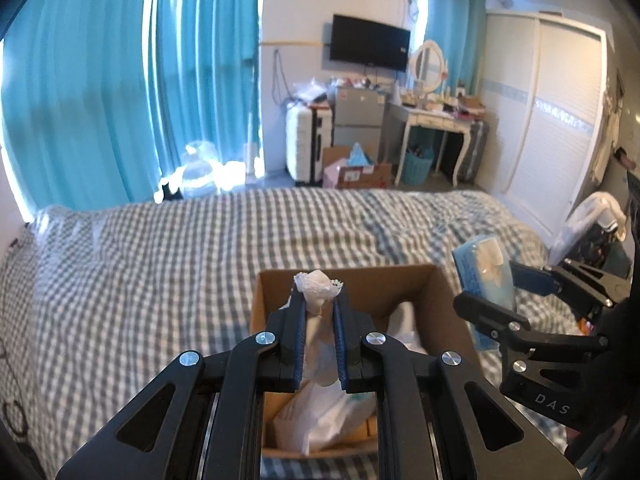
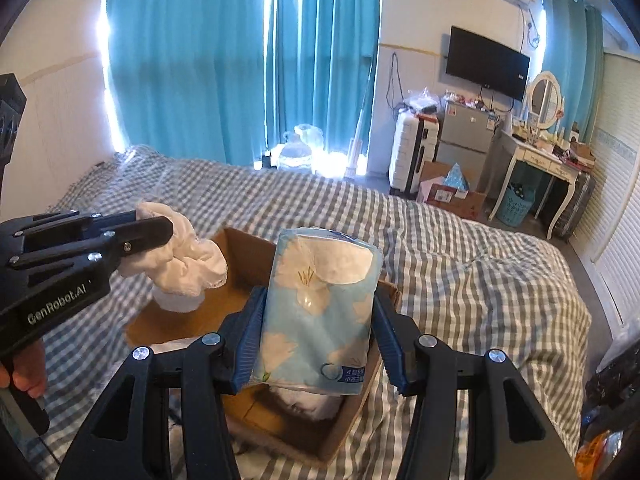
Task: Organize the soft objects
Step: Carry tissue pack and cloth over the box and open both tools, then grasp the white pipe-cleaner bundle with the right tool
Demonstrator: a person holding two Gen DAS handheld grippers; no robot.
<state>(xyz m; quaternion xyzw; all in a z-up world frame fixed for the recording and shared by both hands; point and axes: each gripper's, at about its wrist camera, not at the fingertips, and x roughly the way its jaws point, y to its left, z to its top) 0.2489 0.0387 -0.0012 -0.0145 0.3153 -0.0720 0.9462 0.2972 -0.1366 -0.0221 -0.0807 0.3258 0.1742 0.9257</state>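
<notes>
An open cardboard box (image 1: 436,300) sits on the checked bed; it also shows in the right wrist view (image 2: 240,252). My left gripper (image 1: 319,300) is shut on a white soft cloth (image 1: 318,285) and holds it above the box; the cloth hangs bunched in the right wrist view (image 2: 188,264). My right gripper (image 2: 318,300) is shut on a light blue tissue pack (image 2: 320,308) with white flowers, above the box's right part. The pack (image 1: 486,272) shows at the right in the left wrist view. White soft items (image 1: 328,420) lie inside the box.
The grey-and-white checked bedspread (image 1: 160,280) spreads around the box. Beyond the bed stand teal curtains (image 1: 100,92), a white suitcase (image 1: 304,144), a small fridge (image 1: 358,118), a white dressing table (image 1: 432,120) and a white wardrobe (image 1: 552,112).
</notes>
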